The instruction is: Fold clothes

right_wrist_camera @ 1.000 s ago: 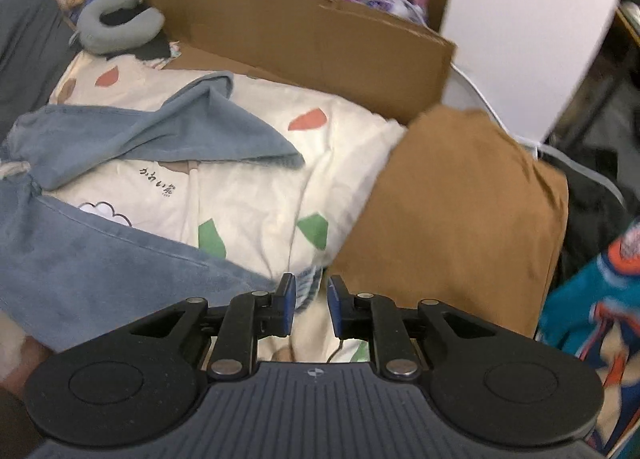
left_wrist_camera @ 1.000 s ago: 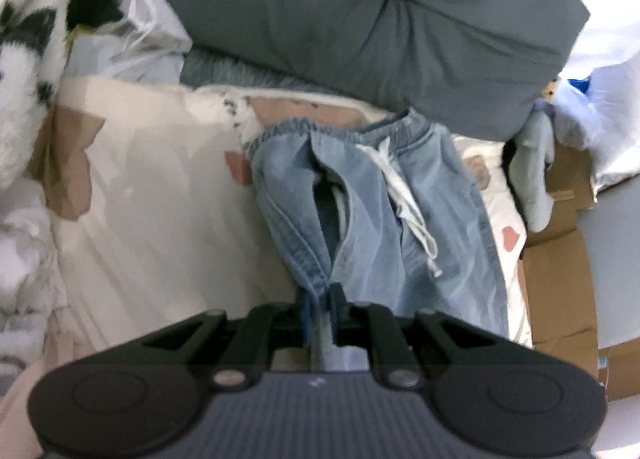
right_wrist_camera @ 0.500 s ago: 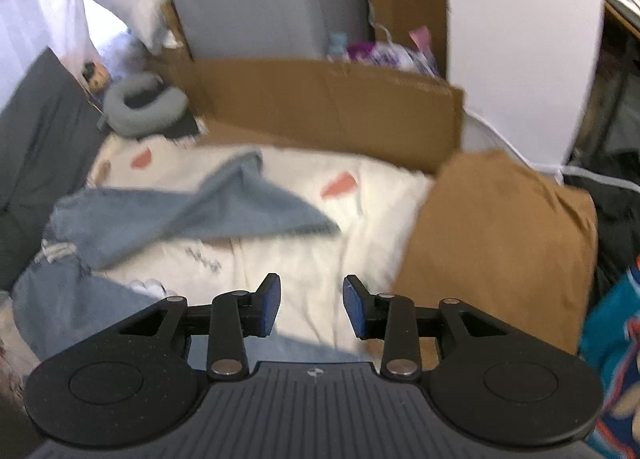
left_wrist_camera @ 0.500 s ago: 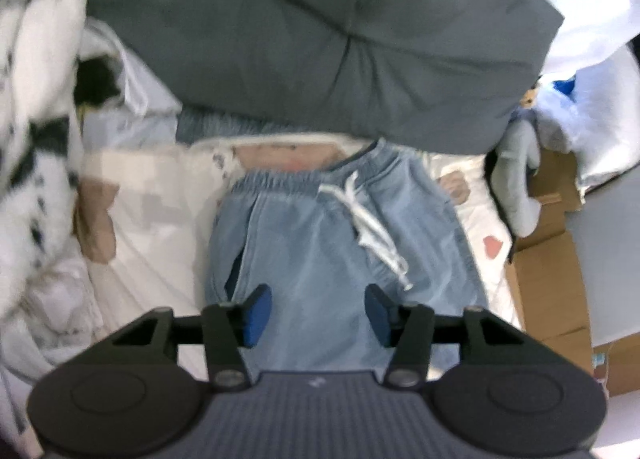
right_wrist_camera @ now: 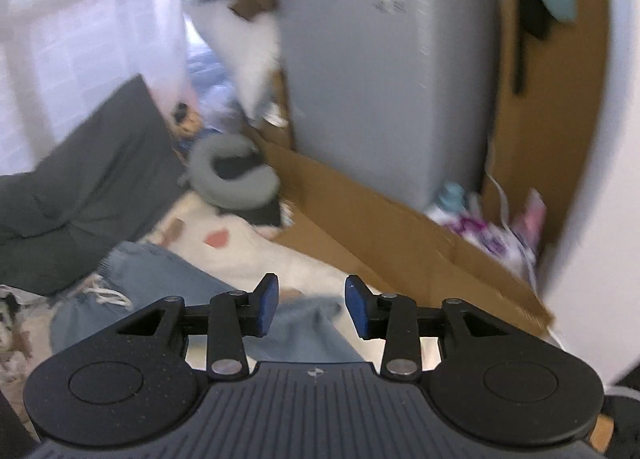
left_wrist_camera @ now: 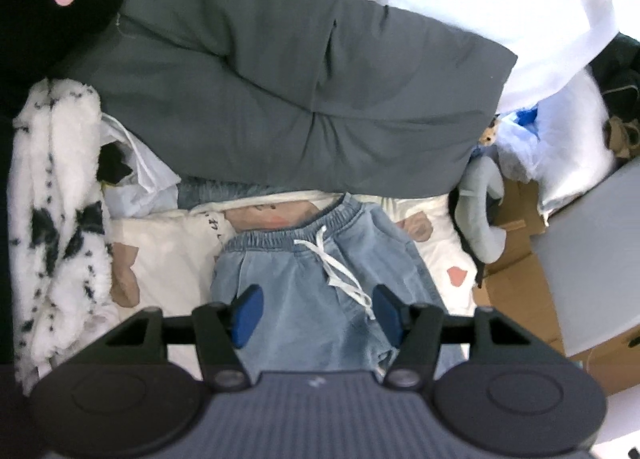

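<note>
Light-blue denim drawstring pants lie flat on a cream bedsheet printed with coloured patches, the elastic waistband toward a dark grey cushion and the white drawstring trailing down the front. The left tongs hang above the pants with their blue pads spread wide; the jaws have just been opening further, and nothing is gripped between them, the denim lying well below. In the blurred right wrist view, the right tongs also stand apart and empty, their jaws having just been opening further too, with one pant leg stretching across the sheet beneath them. A white fleece blanket with black spots is heaped along the left edge of the bed, and a grey neck pillow rests at the far corner beside flattened brown cardboard. A grey upright panel stands behind the cardboard.
</note>
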